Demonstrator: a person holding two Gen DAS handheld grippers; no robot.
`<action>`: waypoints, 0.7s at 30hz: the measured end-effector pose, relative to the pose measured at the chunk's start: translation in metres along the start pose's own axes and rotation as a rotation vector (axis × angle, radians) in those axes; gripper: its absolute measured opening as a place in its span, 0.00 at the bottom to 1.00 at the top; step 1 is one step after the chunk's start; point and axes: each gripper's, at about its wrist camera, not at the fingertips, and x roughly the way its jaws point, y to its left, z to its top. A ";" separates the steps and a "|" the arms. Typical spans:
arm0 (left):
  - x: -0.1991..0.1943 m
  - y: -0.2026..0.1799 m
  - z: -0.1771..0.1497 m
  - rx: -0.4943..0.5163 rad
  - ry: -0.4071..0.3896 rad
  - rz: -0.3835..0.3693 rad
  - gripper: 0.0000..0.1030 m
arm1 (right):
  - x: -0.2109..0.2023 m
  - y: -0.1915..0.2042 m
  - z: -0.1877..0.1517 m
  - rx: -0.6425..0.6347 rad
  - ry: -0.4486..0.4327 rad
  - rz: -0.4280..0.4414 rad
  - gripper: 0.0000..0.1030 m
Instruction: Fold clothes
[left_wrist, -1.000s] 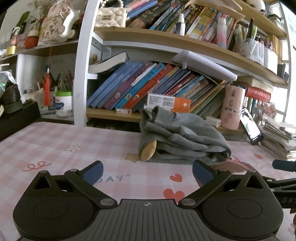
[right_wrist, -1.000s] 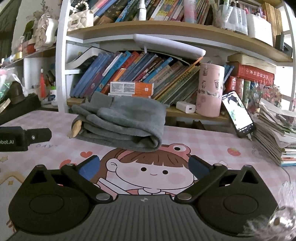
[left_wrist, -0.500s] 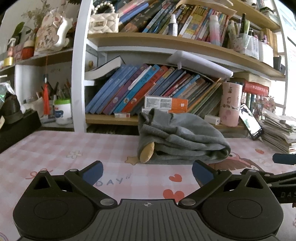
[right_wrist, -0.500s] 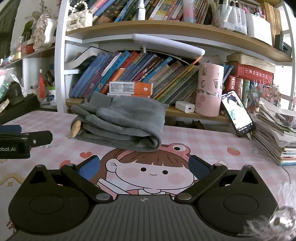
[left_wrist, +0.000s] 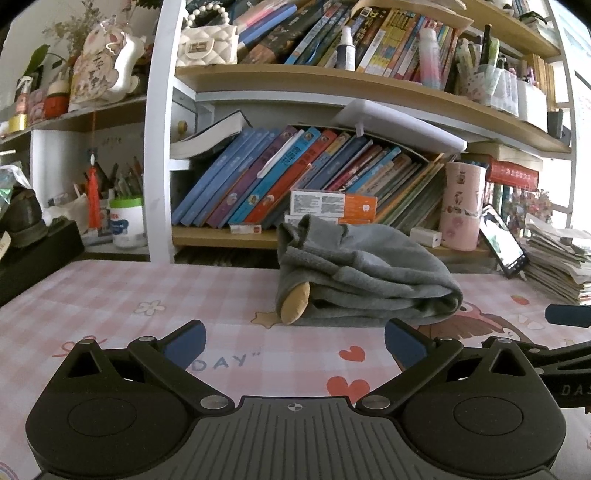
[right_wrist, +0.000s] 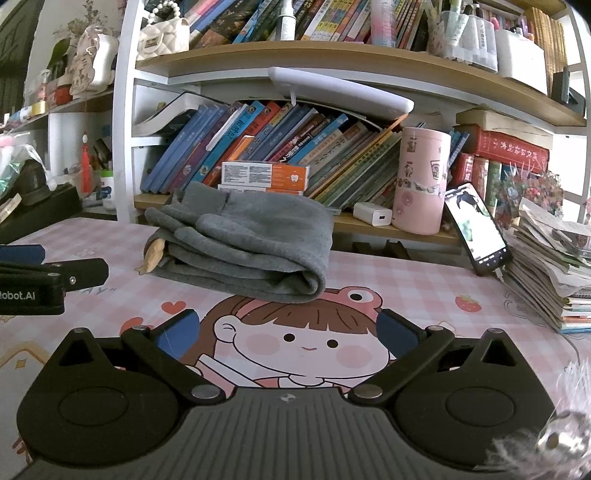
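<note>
A grey garment (left_wrist: 364, 280) lies folded in a thick bundle on the pink checked table mat (left_wrist: 110, 295), near the bookshelf. A tan patch (left_wrist: 295, 302) shows at its left end. It also shows in the right wrist view (right_wrist: 251, 243). My left gripper (left_wrist: 294, 341) is open and empty, low over the mat, short of the bundle. My right gripper (right_wrist: 286, 330) is open and empty over the cartoon girl print (right_wrist: 295, 339), in front of the bundle's right end. The left gripper's side shows at the left of the right wrist view (right_wrist: 44, 280).
A bookshelf (left_wrist: 332, 155) full of books stands right behind the table. A pink cup (right_wrist: 421, 181), a white charger (right_wrist: 371, 214) and a propped phone (right_wrist: 476, 229) sit at its foot. A stack of papers (right_wrist: 554, 258) lies at the right. A black box (left_wrist: 33, 254) is at the left.
The left wrist view has levelled a little and the garment sits slightly lower in it. The right gripper has barely moved. Both grippers stay open and the garment lies still.
</note>
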 end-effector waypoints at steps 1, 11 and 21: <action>0.000 0.000 0.000 0.001 0.000 -0.001 1.00 | 0.000 0.000 0.000 0.000 0.000 0.000 1.00; 0.000 -0.001 0.001 0.008 -0.002 -0.007 1.00 | 0.000 0.001 0.001 -0.002 0.006 -0.001 1.00; 0.000 -0.001 0.001 0.008 0.001 -0.007 1.00 | 0.000 0.001 0.001 -0.002 0.009 0.000 1.00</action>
